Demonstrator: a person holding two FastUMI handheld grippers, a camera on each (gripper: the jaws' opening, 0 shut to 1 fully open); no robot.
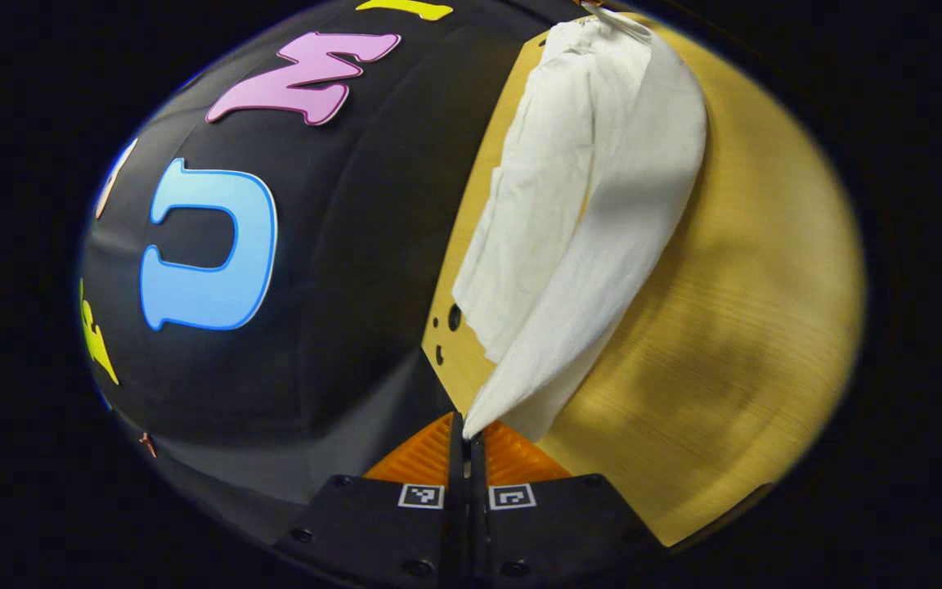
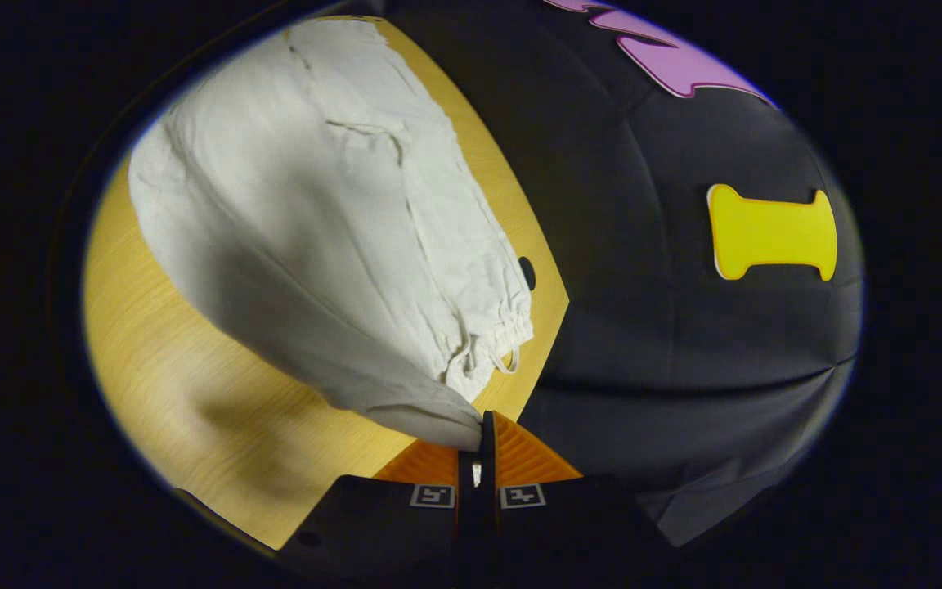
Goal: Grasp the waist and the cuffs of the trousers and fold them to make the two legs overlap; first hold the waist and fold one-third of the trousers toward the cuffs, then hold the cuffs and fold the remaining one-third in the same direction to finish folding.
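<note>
White trousers lie on a wooden table. In the left gripper view the two legs run away from me, and my left gripper is shut on the cuff end of one leg, lifted off the table. In the right gripper view the waist part with its drawstring spreads ahead, and my right gripper is shut on a pinched edge of the waist, raised above the wood.
The booth's black cloth wall stands right behind the table's far edge, and it appears again as the cloth wall in the right gripper view. Small holes mark the tabletop near that edge. Bare wood lies beside the trousers.
</note>
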